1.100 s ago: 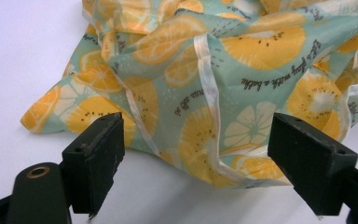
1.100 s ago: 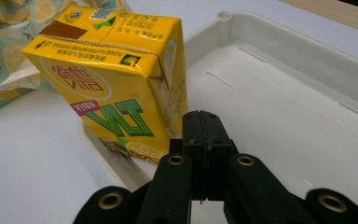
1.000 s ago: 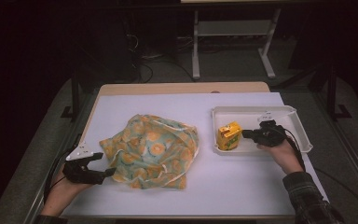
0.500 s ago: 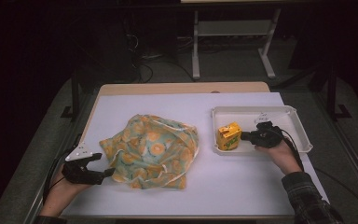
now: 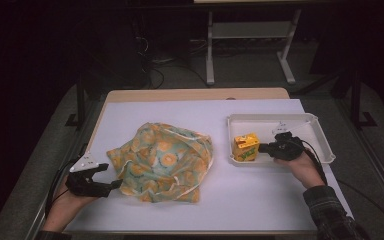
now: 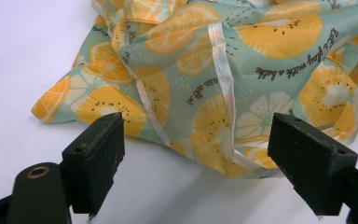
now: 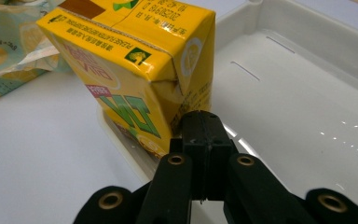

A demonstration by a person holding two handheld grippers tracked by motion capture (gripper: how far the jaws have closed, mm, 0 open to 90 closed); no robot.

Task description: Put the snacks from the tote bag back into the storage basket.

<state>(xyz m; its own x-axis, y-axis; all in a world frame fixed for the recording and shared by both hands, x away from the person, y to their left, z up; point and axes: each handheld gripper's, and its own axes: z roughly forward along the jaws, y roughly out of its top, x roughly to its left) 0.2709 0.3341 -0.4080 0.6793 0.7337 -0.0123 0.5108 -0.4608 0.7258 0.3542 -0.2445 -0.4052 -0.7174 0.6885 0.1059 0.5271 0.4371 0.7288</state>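
Yellow juice carton point(image 7: 135, 70) is sitting in the white tray point(image 5: 310, 125); our right gripper point(image 5: 266, 148) is pinching its corner flap, seemingly for lifting; our left gripper point(image 6: 200, 158), jaws apart, is fronting the citrus-print bag point(image 5: 162, 160) on the table point(image 5: 260, 200).

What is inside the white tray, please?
The white tray holds a yellow drink carton at its left end, with the right tongs shut against it. The tray floor under the carton is hidden.
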